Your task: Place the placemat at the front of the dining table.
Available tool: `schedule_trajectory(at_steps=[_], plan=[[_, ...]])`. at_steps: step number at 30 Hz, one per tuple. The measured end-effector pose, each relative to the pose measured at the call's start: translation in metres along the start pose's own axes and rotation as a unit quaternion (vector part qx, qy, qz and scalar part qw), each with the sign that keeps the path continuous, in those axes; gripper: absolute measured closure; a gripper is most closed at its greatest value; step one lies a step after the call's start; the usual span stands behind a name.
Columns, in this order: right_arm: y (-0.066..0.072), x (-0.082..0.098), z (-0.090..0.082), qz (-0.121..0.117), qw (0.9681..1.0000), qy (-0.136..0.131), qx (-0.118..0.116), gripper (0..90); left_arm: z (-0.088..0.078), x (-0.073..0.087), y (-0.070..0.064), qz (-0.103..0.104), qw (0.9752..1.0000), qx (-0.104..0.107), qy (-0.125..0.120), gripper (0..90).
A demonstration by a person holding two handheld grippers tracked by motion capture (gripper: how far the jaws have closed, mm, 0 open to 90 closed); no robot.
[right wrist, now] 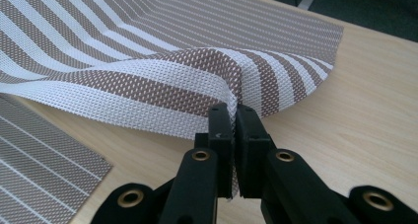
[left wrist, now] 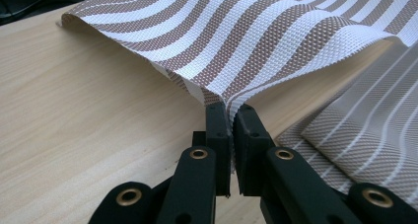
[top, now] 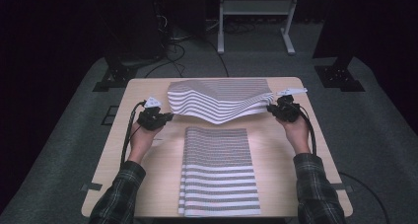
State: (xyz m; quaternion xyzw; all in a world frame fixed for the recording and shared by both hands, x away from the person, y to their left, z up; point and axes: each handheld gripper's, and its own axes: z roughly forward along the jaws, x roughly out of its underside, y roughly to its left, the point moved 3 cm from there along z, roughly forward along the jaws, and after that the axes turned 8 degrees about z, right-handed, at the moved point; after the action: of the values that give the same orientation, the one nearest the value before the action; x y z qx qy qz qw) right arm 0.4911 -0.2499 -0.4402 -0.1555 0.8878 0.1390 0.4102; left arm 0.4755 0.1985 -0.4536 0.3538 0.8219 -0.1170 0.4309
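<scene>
A striped woven placemat (top: 219, 99) lies across the far part of the table, its near edge lifted off the wood. My left gripper (top: 169, 116) is shut on its near left corner; in the left gripper view the jaws (left wrist: 230, 116) pinch the placemat (left wrist: 276, 36) edge. My right gripper (top: 270, 108) is shut on the near right corner, and the right gripper view shows the jaws (right wrist: 231, 116) clamped on a fold of the placemat (right wrist: 162, 76). The mat sags in the middle between the two grippers.
A second striped placemat (top: 219, 172) lies flat on the near middle of the wooden table (top: 143, 174), reaching the front edge. Beyond the table are a white frame stand (top: 254, 17), black stands and cables on a grey floor.
</scene>
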Motion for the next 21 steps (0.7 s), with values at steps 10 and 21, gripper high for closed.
schedule_trajectory(at_steps=[10,21], plan=[[-0.004,0.007,0.017,0.007,0.9999,0.012,0.002,86.4,0.019,0.010,0.007,-0.009,0.9998,-0.006,0.019,85.9],[-0.009,0.005,0.009,0.017,0.9998,-0.008,0.000,68.2,0.008,0.002,0.008,-0.004,0.9997,-0.023,-0.002,64.9]])
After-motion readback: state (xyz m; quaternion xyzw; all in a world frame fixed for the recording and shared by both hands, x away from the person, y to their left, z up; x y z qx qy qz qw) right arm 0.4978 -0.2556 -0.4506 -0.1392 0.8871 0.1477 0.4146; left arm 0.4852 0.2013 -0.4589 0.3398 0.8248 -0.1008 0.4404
